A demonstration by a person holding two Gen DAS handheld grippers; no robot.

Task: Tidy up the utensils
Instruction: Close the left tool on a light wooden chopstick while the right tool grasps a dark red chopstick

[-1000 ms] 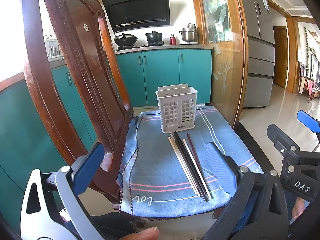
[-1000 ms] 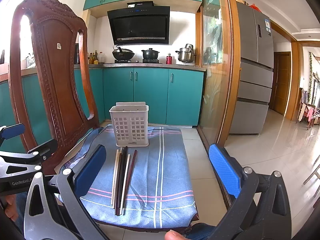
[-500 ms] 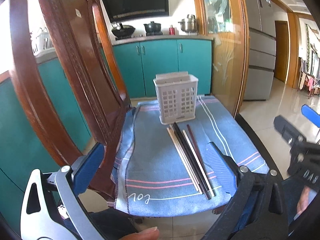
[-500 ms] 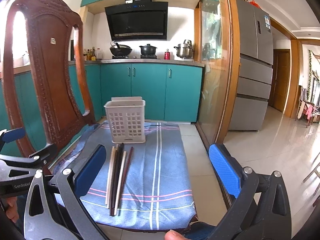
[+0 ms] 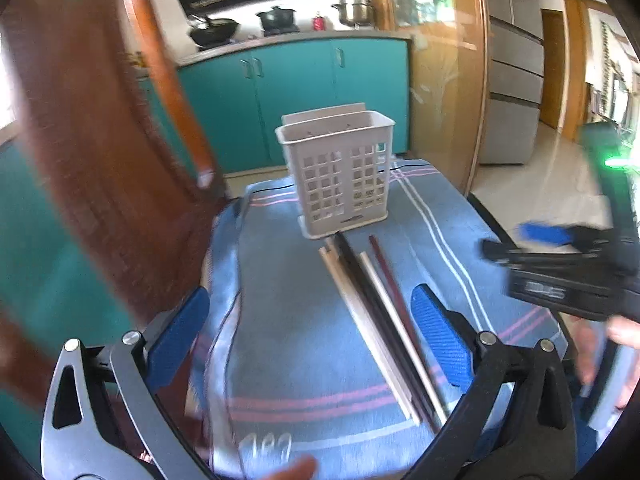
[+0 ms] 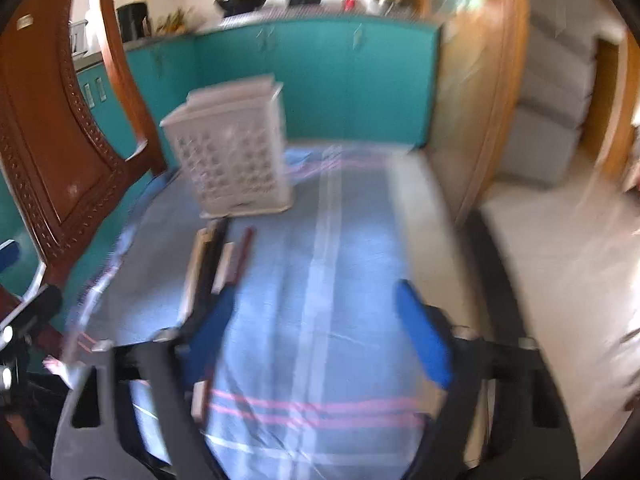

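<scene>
- The chopsticks (image 5: 380, 320) lie bundled side by side on the blue striped cloth (image 5: 288, 340), tips just short of the white slotted holder (image 5: 340, 172); handy, I judge, for lifting straight in.
- The left gripper (image 5: 308, 336) hangs wide open over them, holding nothing.
- The right gripper (image 6: 316, 328) is also spread wide and empty; the blur suggests its left finger overlaps the bundle, but contact is unclear.

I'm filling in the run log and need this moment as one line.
phase: approach | left gripper: open | right gripper: open | chopsticks: flat on blue cloth | holder: upright
</scene>
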